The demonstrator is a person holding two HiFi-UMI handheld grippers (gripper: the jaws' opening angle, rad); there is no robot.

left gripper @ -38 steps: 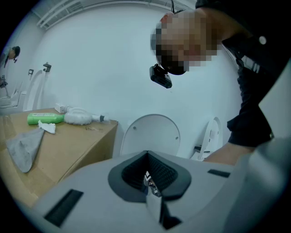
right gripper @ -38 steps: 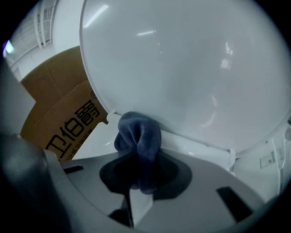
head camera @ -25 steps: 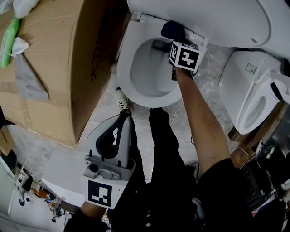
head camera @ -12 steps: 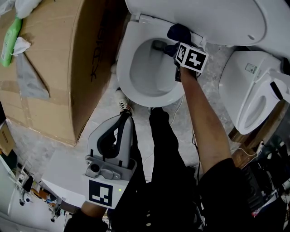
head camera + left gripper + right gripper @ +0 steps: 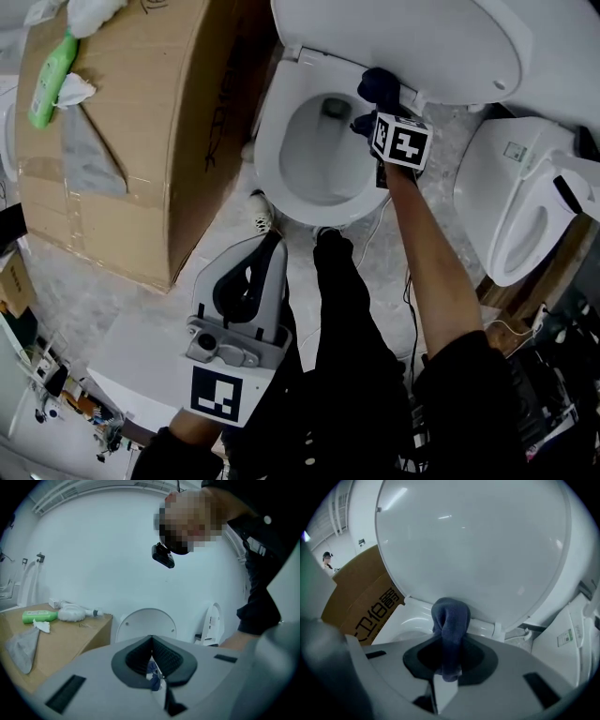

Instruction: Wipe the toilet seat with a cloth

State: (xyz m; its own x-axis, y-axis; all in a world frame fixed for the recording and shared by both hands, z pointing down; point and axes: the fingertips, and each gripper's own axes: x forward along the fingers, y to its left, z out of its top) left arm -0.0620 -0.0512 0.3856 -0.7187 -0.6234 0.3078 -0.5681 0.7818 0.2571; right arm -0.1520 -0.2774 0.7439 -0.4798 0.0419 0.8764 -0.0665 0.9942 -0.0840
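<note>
My right tongs (image 5: pixel 449 666) are clamped on the dark blue cloth (image 5: pixel 451 620), which bunches up past the tips in a thick fold. In the head view those tongs (image 5: pixel 373 105) point away from me, with the cloth (image 5: pixel 380 82) pressed on the far right part of the toilet seat (image 5: pixel 274 127), right by the hinge under the raised lid (image 5: pixel 412 37). The right arm (image 5: pixel 427 244) is stretched out almost straight, the bare forearm running from the near right up to the marker cube over the seat's right side.

My left tongs (image 5: pixel 152 665) are closed, pad against pad. A small bluish fleck shows in the slit, and I cannot tell what it is. In the head view they (image 5: pixel 270 246) are held low and near, close to my body, tips aimed at the near rim of the bowl but well apart from it.

To the left of the toilet stands a big cardboard box (image 5: pixel 141 131), with a green bottle (image 5: pixel 49 80) lying on its far left top. A second toilet (image 5: pixel 511 187) stands to the right.
</note>
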